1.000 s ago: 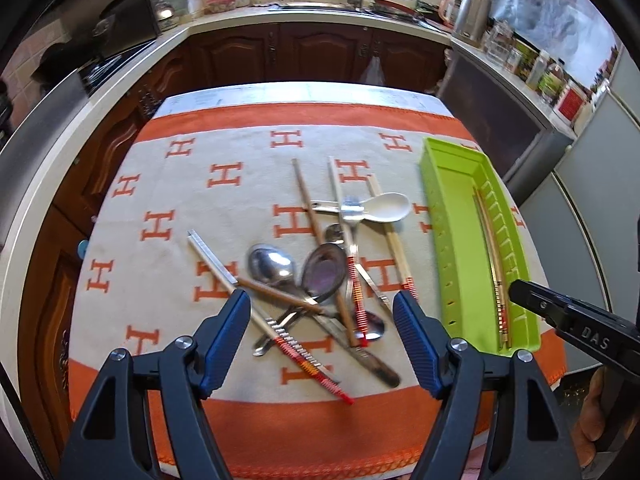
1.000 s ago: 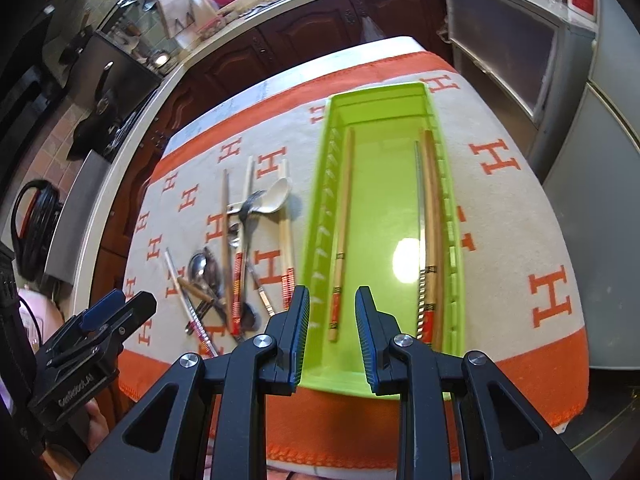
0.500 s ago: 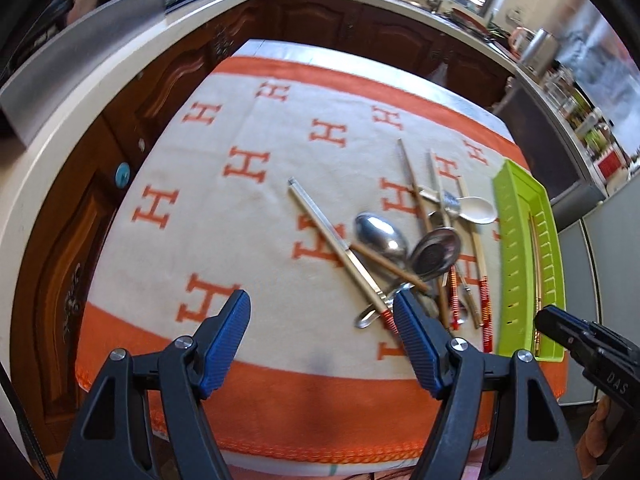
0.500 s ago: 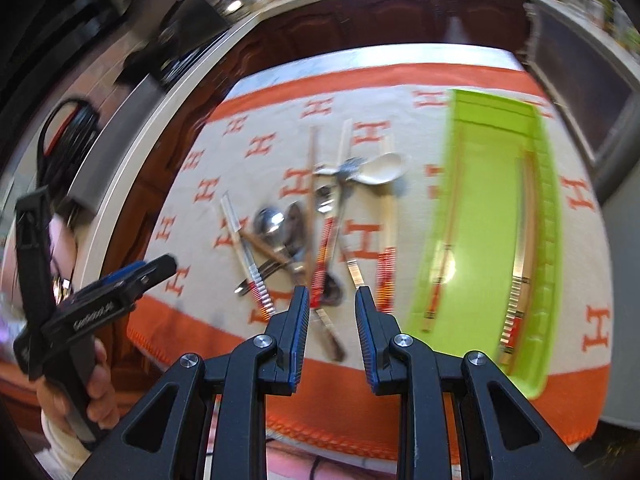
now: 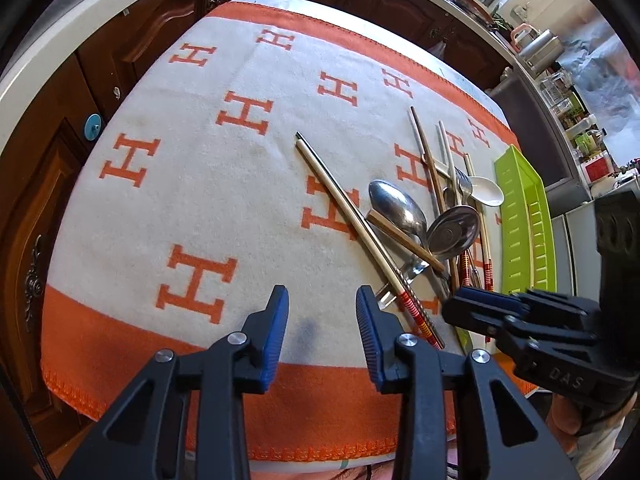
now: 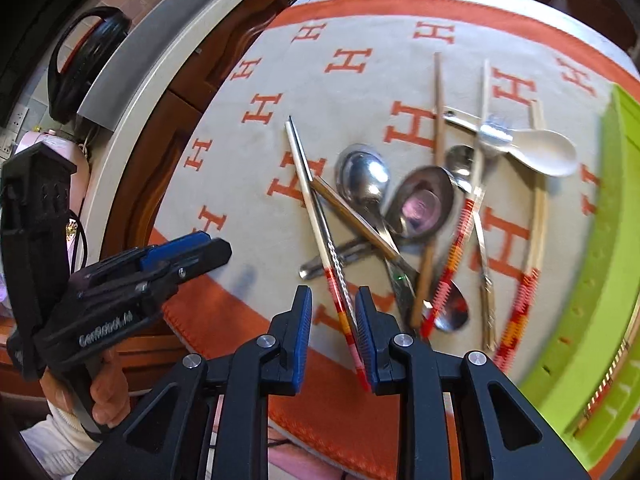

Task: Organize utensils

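A heap of utensils lies on the orange-and-cream cloth [image 5: 224,184]: metal spoons [image 6: 362,176], a white spoon [image 6: 548,154], a fork and several chopsticks. A pair of chopsticks with red-banded ends [image 6: 316,216] lies at the left of the heap, also in the left wrist view [image 5: 360,232]. My right gripper [image 6: 332,320] is open, low over the cloth, with the red ends between its fingers. My left gripper [image 5: 322,320] is open and empty over the cloth's near edge, left of the heap. A green tray [image 5: 524,220] with chopsticks stands at the right.
The table stands in a kitchen with dark wood cabinets [image 5: 132,44] and a white counter along the left and back. My right gripper body [image 5: 540,332] shows close beside the left one. Black headphones [image 6: 88,60] hang at the far left.
Both grippers came down and closer to the cloth's near edge. The right one swung left from the green tray to the red-banded chopsticks. The left gripper's fingers have narrowed.
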Demonstrator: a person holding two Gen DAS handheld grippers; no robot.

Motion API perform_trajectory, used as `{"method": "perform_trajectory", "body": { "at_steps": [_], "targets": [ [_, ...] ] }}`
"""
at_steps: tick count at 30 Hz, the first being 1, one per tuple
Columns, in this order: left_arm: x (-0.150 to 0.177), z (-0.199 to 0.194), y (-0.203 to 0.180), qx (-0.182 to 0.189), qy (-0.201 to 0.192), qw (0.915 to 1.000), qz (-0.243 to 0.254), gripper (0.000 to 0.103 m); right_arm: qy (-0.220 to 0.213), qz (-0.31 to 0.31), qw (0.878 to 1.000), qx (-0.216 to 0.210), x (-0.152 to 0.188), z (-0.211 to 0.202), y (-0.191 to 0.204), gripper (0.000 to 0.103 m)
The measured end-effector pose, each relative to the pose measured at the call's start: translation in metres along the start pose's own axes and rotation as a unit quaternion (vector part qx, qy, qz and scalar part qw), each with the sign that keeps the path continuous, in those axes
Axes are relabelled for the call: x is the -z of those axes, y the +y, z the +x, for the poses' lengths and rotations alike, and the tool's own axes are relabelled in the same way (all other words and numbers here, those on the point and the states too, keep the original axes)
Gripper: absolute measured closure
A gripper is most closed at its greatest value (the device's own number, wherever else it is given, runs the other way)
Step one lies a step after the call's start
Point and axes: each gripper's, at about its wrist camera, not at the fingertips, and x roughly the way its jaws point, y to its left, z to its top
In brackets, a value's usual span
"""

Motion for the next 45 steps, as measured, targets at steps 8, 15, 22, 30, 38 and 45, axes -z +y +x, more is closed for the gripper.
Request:
{"method": "perform_trajectory", "body": {
  "at_steps": [8, 15, 22, 30, 38, 45],
  "targets": [
    [-0.009, 0.007, 0.014, 0.014, 0.007, 0.9998, -0.01, 0.07, 0.032, -0.004, 0.999, -0.009, -0.045, 0.037, 0.002, 0.079],
    [-0.012, 0.015, 0.023, 0.029, 0.017, 0.9992, -0.018, 0.07, 0.058, -0.001, 0.998, -0.024, -0.061, 0.066, -0.001, 0.09],
    [-0.016, 0.022, 0.023, 0.045, 0.028, 0.9984, -0.021, 0.07, 0.054, -0.014, 0.998, -0.037, -0.059, 0.071, 0.006, 0.102],
    [-0.018, 0.037, 0.016, 0.058, 0.049, 0.9967, -0.03, 0.07, 0.056, -0.028, 0.998, -0.031, -0.055, 0.07, 0.009, 0.103],
    [-0.024, 0.039, 0.014, 0.055, 0.048, 0.9965, -0.041, 0.07, 0.065, -0.009, 0.996, -0.055, -0.055, 0.074, 0.001, 0.099],
    [-0.027, 0.035, 0.023, 0.051, 0.04, 0.9963, -0.057, 0.07, 0.056, -0.018, 0.996, -0.064, -0.056, 0.066, 0.007, 0.087]
  ]
}}
